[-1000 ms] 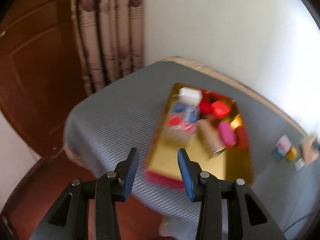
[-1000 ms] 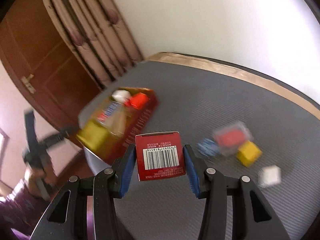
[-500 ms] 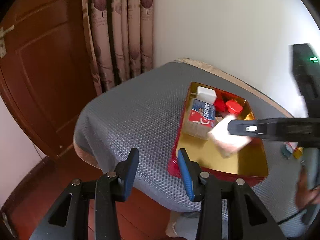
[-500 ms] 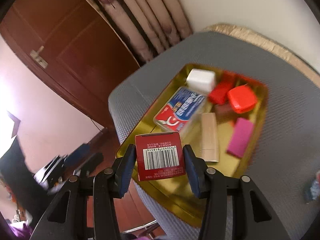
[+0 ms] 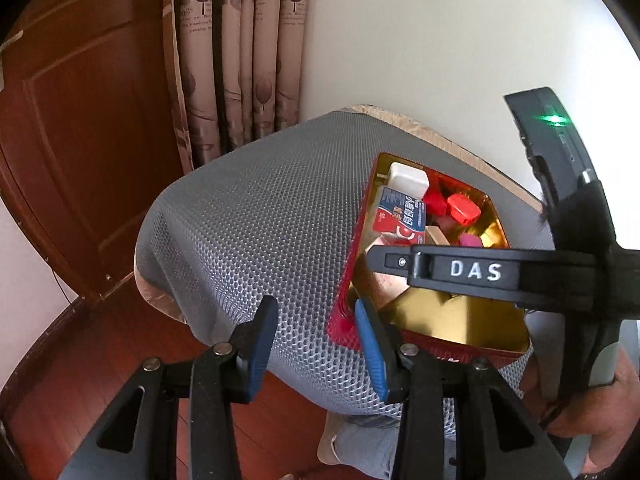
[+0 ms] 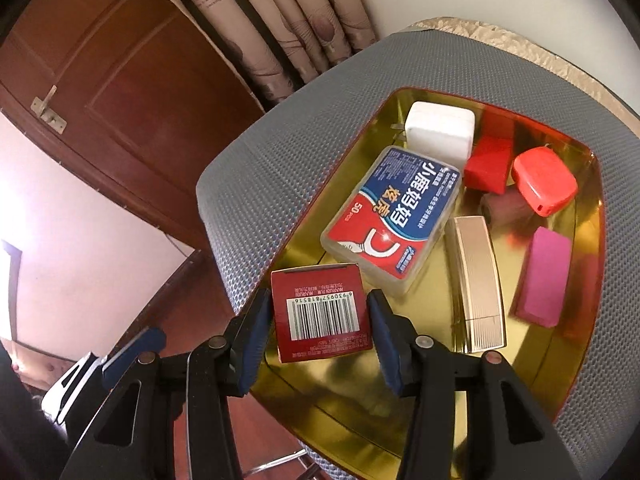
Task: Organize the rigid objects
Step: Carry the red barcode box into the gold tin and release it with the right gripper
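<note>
glossy red carton (image 6: 320, 316) clamped in right jaws | left jaws apart | gold tray (image 6: 420, 432)

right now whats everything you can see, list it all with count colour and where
barcode box: 1, dark red, held over the tray's near corner
tray: 1, gold inside with red rim, on the grey mat
floss pick box: 1, clear with red and blue label, tray left side
white block: 1, white, tray far corner
red block: 1, red, beside the white block
red case: 1, red-orange, tray far right
gold tube: 1, pale gold, tray middle
pink block: 1, magenta, tray right side
grey mat: 1, grey, covers the table
left gripper: 1, black with blue fingers, open, empty
right gripper: 1, black with blue fingers, shut on the barcode box
</note>
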Tool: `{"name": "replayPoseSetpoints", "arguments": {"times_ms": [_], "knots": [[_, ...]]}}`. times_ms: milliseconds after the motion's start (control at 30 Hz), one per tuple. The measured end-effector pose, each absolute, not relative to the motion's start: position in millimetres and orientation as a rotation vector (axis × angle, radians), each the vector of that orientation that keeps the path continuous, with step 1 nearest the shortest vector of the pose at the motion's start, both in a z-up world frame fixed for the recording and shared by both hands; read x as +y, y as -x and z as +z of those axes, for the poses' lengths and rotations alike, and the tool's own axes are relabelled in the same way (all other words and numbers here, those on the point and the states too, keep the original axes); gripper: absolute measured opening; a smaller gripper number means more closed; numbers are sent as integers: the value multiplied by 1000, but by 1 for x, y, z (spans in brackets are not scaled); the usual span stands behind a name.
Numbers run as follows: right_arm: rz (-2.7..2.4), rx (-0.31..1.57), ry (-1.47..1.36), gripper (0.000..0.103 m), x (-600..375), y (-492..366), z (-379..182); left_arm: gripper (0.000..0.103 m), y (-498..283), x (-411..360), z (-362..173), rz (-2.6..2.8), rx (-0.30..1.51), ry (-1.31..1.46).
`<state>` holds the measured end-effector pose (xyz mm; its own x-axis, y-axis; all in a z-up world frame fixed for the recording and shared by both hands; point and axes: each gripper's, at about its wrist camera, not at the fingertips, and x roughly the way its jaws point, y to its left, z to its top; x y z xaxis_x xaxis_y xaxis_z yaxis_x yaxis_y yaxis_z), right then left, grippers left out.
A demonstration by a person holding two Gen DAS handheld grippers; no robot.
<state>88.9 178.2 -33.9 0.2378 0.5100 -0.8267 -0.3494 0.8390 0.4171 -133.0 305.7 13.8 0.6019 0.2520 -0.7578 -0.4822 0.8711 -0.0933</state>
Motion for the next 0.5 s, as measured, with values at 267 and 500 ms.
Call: {"name": "replayPoseSetpoints", "arguments": {"times_ms": [267, 500], "knots": [[535, 1012, -287, 76, 93, -49, 1, 41, 135, 297, 18, 447, 802, 257], [166, 936, -218, 84, -71, 43, -11, 41, 137, 270, 24, 426, 772, 174]]}}
